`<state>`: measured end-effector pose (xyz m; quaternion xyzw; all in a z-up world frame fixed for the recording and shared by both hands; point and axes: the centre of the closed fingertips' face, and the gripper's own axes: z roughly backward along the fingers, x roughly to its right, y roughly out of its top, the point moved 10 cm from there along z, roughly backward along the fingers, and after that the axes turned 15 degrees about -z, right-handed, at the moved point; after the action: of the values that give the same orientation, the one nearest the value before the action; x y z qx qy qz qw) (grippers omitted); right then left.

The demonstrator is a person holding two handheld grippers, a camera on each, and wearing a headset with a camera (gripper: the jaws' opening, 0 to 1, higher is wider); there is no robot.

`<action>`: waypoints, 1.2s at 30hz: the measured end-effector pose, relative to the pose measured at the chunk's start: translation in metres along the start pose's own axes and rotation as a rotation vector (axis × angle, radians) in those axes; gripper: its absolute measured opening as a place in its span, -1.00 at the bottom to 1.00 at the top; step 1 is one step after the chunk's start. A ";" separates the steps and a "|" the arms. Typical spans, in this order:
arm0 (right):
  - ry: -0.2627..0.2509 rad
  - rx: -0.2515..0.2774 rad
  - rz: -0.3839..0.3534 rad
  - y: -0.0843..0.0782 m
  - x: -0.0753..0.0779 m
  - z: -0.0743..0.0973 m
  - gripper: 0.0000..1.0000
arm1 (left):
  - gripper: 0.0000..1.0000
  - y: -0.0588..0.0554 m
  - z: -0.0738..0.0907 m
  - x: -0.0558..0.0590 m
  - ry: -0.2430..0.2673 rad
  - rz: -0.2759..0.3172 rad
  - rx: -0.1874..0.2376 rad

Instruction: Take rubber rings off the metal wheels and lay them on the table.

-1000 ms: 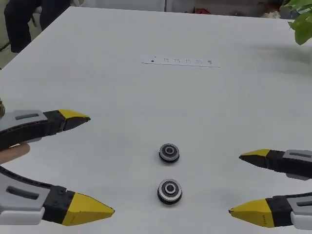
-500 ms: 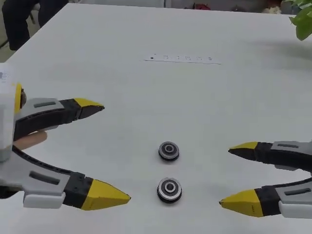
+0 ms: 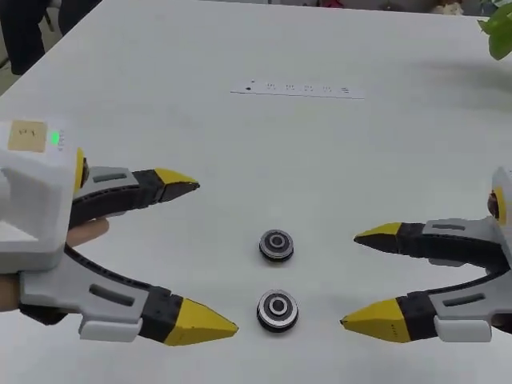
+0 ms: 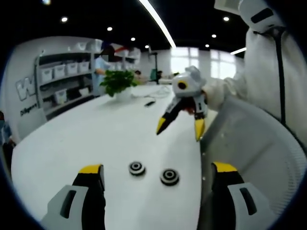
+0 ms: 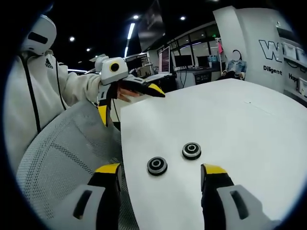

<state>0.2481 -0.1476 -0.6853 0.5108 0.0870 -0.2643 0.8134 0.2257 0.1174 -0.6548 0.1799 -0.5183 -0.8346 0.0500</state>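
Two small metal wheels with black rubber rings lie flat on the white table (image 3: 160, 72), a far wheel (image 3: 277, 245) and a near wheel (image 3: 278, 310). My left gripper (image 3: 206, 256) is to their left, open, its yellow tips spread wide and pointing at them. To their right my right gripper (image 3: 356, 278) is open too and faces them. Neither touches a wheel. In the left gripper view the far wheel (image 4: 136, 167) and near wheel (image 4: 170, 176) lie ahead of the left gripper (image 4: 158, 168), the right gripper (image 4: 180, 132) beyond. The right gripper view has the near wheel (image 5: 157, 166) and far wheel (image 5: 192, 150) ahead of the right gripper (image 5: 160, 168).
A thin white strip with dark marks (image 3: 296, 90) lies further back on the table. A green plant (image 3: 500, 32) stands at the far right corner. A grey mesh chair (image 5: 67, 158) sits against the table's near edge.
Both grippers have moved inward toward the two wheels, the left one further. The wheels have stayed where they were.
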 end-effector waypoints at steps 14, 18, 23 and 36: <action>0.039 -0.026 0.008 -0.003 0.002 -0.017 0.13 | 0.50 -0.006 -0.021 0.001 -0.024 -0.008 0.066; 0.052 -0.042 0.012 -0.006 0.002 -0.022 0.10 | 0.40 -0.012 -0.029 0.005 -0.060 -0.006 0.049; 0.075 -0.064 0.007 -0.011 0.004 -0.030 0.06 | 0.26 -0.013 -0.037 0.010 -0.096 -0.014 0.055; 0.120 -0.107 0.012 -0.021 0.007 -0.045 -0.15 | 0.09 -0.028 -0.058 0.016 -0.151 -0.006 0.033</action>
<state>0.2484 -0.1174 -0.7259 0.4820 0.1465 -0.2231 0.8346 0.2342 0.0767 -0.7063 0.1188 -0.5339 -0.8372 0.0052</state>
